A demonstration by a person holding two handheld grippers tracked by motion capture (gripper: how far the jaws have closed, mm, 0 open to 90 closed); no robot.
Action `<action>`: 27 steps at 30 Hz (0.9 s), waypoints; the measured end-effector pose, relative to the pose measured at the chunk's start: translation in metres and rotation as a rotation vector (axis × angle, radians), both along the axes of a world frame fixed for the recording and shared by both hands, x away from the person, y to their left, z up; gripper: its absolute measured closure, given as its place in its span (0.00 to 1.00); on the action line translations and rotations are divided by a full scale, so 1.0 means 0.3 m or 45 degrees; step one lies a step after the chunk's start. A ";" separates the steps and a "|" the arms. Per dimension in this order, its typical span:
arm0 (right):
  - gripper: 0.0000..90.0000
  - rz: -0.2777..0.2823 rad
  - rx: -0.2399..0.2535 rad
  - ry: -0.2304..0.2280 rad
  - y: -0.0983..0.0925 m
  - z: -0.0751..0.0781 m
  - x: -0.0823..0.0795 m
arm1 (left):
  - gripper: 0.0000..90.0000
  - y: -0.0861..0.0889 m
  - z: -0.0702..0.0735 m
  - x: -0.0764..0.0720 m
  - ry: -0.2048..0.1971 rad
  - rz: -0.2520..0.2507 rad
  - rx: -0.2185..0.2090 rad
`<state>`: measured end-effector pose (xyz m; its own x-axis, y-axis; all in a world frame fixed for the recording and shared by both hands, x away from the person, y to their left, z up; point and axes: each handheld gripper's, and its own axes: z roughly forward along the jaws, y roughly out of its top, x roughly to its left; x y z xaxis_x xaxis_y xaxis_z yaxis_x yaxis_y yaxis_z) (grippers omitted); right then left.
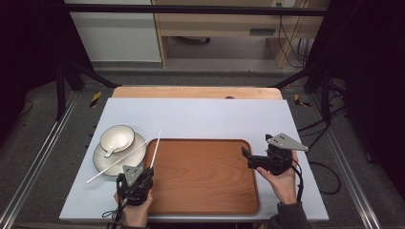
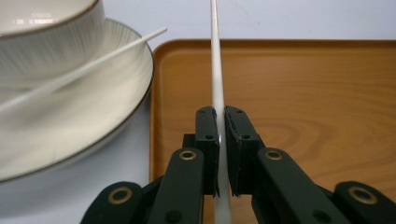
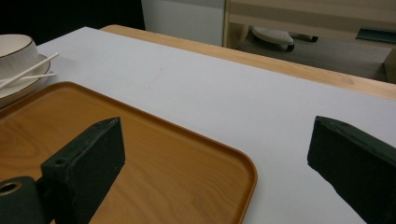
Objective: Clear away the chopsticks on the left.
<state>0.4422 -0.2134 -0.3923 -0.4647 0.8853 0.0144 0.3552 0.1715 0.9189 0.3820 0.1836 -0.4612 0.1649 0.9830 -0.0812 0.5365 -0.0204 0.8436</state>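
Observation:
My left gripper is at the tray's near left corner, shut on a thin white chopstick that points away over the tray's left rim. In the left gripper view both pads clamp that chopstick. A second white chopstick lies slanted across the white plate, which carries a gold-rimmed bowl with a spoon in it. My right gripper is open over the right end of the wooden tray, jaws pointing left with nothing between them.
The tray lies on a pale mat that covers a wooden table. The plate and bowl stand just left of the tray. Black frame posts stand at both sides, and cables trail on the floor at the right.

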 end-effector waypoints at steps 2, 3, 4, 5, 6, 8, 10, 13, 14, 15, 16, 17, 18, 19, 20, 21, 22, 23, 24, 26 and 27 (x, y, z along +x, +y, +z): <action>0.05 -0.003 0.005 0.005 -0.001 0.000 0.000 | 0.94 0.000 -0.015 0.001 0.006 0.016 0.004; 0.05 -0.004 0.003 0.001 -0.004 -0.001 0.001 | 0.94 0.001 -0.021 0.001 0.013 0.022 -0.006; 0.05 -0.004 0.003 0.001 -0.004 -0.001 0.001 | 0.94 0.001 -0.021 0.001 0.013 0.022 -0.006; 0.05 -0.006 0.004 0.002 -0.005 -0.001 0.001 | 0.94 0.002 -0.028 0.001 0.021 0.028 -0.007; 0.05 -0.009 0.004 0.003 -0.006 -0.002 0.002 | 0.93 0.002 -0.033 0.000 0.024 0.031 -0.004; 0.05 -0.010 -0.003 0.006 -0.006 -0.002 0.002 | 0.94 0.003 -0.052 -0.003 0.038 0.050 -0.007; 0.05 -0.008 -0.001 0.007 -0.005 -0.003 0.002 | 0.94 0.004 -0.058 -0.003 0.046 0.057 -0.004; 0.05 -0.008 -0.004 0.008 -0.004 -0.006 0.004 | 0.93 0.005 -0.072 0.005 0.080 0.067 0.001; 0.05 -0.008 -0.004 0.009 -0.003 -0.006 0.004 | 0.93 0.004 -0.073 0.007 0.081 0.068 0.001; 0.05 -0.007 -0.004 0.009 -0.003 -0.006 0.004 | 0.94 0.004 -0.073 0.007 0.081 0.068 0.001; 0.05 -0.007 -0.004 0.009 -0.003 -0.006 0.004 | 0.94 0.003 -0.073 0.009 0.084 0.071 0.007; 0.05 -0.006 -0.003 0.008 -0.003 -0.006 0.004 | 0.93 0.002 -0.073 0.013 0.099 0.073 0.019; 0.05 -0.007 -0.003 0.009 -0.004 -0.006 0.004 | 0.93 0.001 -0.075 0.016 0.108 0.074 0.023; 0.05 -0.008 -0.005 0.008 -0.004 -0.006 0.004 | 0.93 0.000 -0.076 0.019 0.122 0.075 0.025; 0.05 -0.008 -0.005 0.008 -0.004 -0.005 0.004 | 0.93 0.000 -0.077 0.021 0.130 0.078 0.033; 0.05 -0.008 -0.005 0.007 -0.005 -0.005 0.004 | 0.93 0.000 -0.077 0.021 0.130 0.078 0.033; 0.05 -0.011 -0.003 0.009 -0.005 -0.005 0.003 | 0.93 -0.002 -0.076 0.022 0.132 0.080 0.038; 0.05 -0.010 -0.002 0.009 -0.005 -0.005 0.003 | 0.93 -0.002 -0.076 0.022 0.132 0.080 0.038; 0.05 -0.010 -0.002 0.009 -0.005 -0.005 0.003 | 0.93 -0.002 -0.076 0.023 0.133 0.080 0.042; 0.05 -0.010 -0.003 0.008 -0.006 -0.005 0.003 | 0.93 -0.003 -0.075 0.023 0.134 0.079 0.049; 0.05 -0.011 -0.003 0.008 -0.006 -0.005 0.003 | 0.93 -0.004 -0.075 0.024 0.134 0.079 0.050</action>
